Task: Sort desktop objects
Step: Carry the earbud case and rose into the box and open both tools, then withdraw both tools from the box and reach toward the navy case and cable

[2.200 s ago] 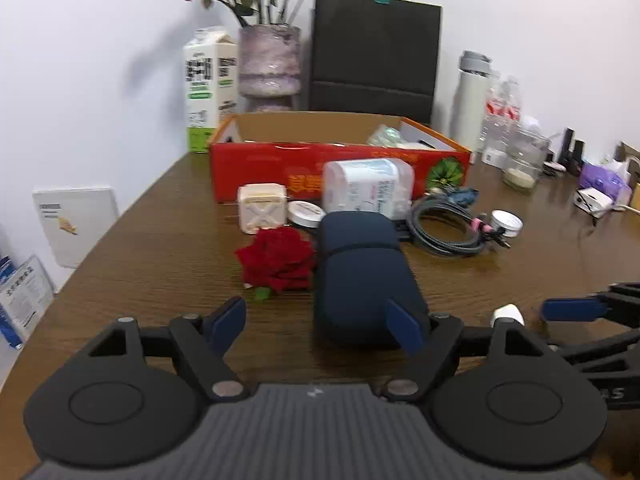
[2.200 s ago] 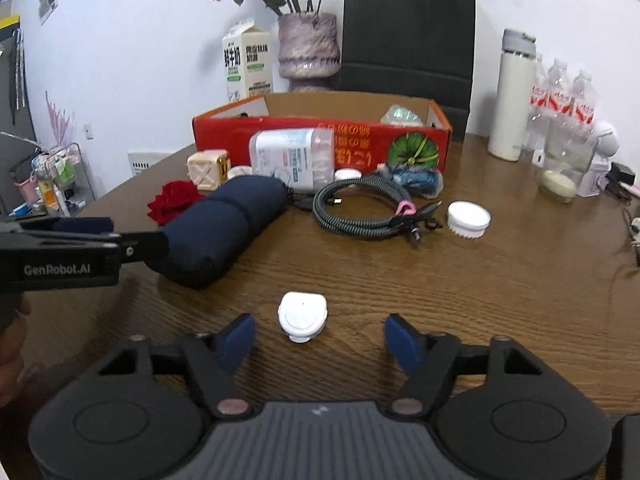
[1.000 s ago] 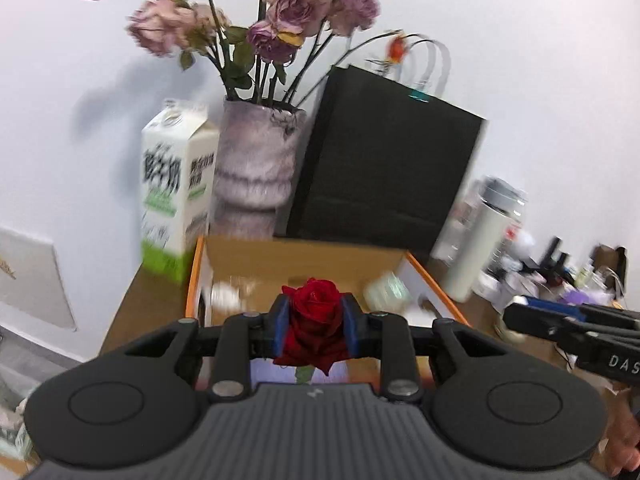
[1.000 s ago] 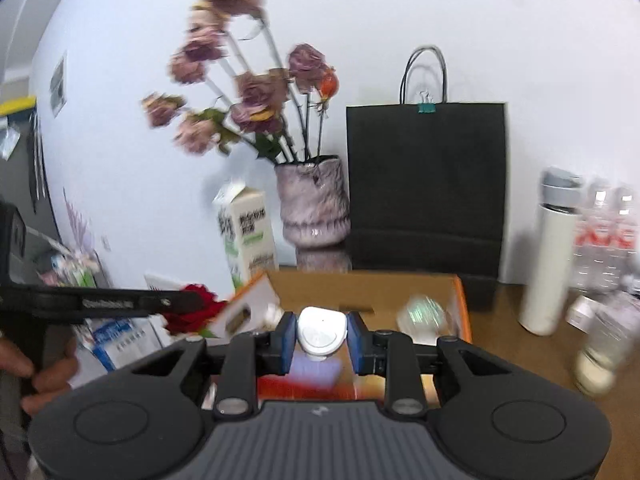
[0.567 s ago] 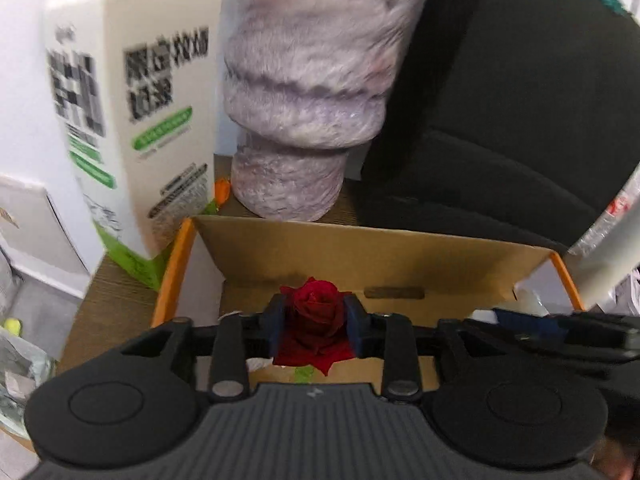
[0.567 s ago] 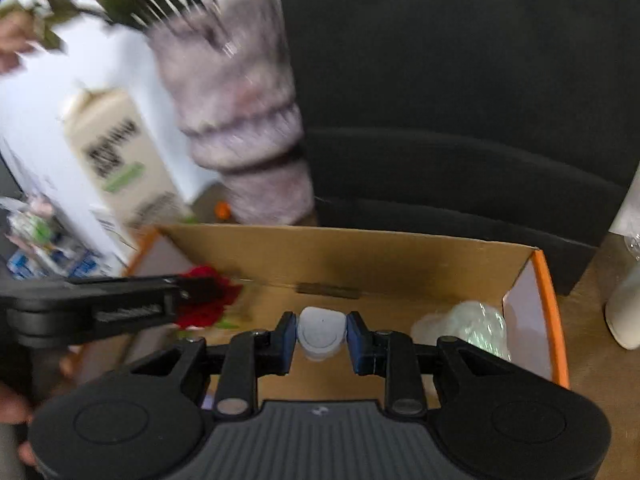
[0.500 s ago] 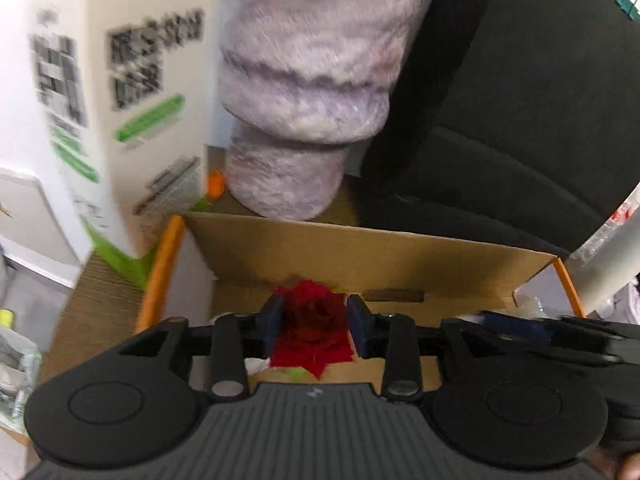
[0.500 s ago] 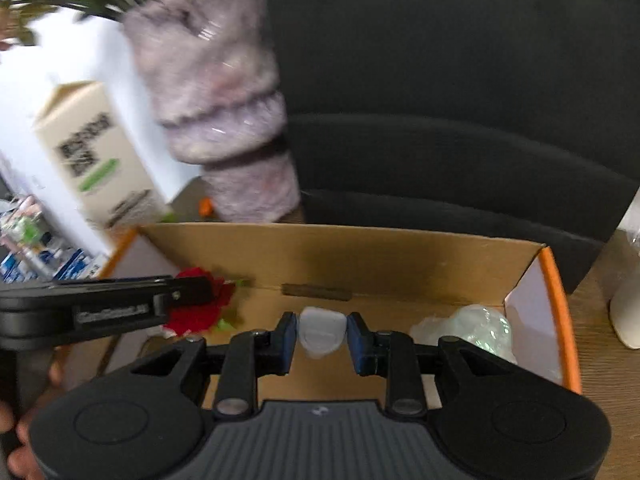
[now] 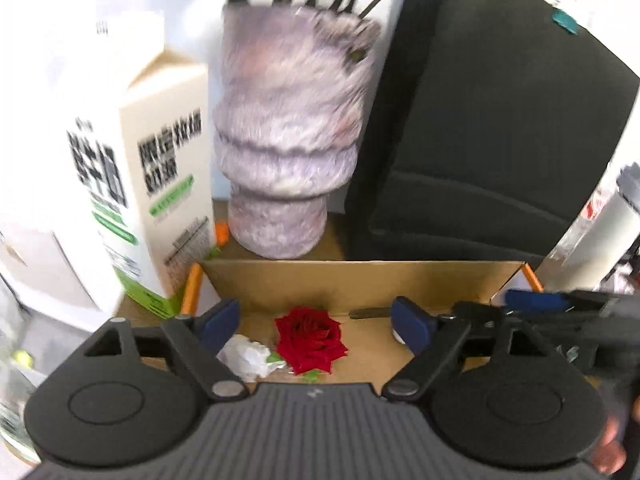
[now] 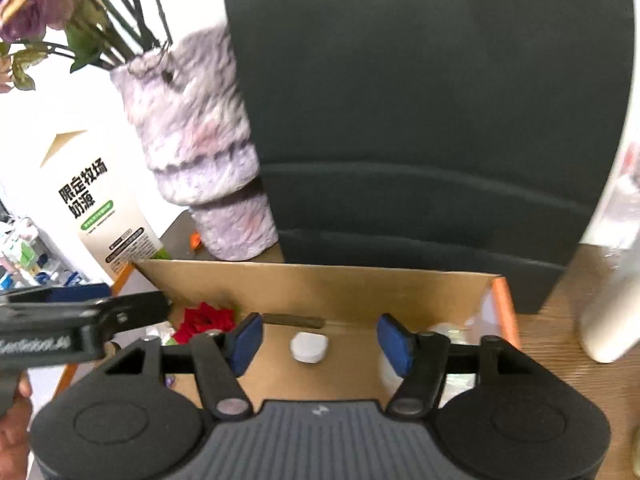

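Both grippers hover over the orange-rimmed cardboard box (image 9: pixel 360 280), which also shows in the right wrist view (image 10: pixel 320 284). My left gripper (image 9: pixel 316 326) is open, and the red rose (image 9: pixel 310 340) lies on the box floor below it. My right gripper (image 10: pixel 320 344) is open, and the small white round case (image 10: pixel 308 346) lies on the box floor below it. The rose also shows in the right wrist view (image 10: pixel 202 320), under the left gripper's arm. A crumpled white item (image 9: pixel 246 354) lies beside the rose.
Behind the box stand a milk carton (image 9: pixel 152 184), a purple-grey vase (image 9: pixel 288 160) with flowers, and a black paper bag (image 9: pixel 480 140). A white flask (image 10: pixel 612 280) stands to the right. A clear plastic item (image 10: pixel 444 332) lies at the box's right end.
Both grippers have opened. The rose and the white case have dropped from the fingers onto the box floor. Both cameras have pulled back slightly.
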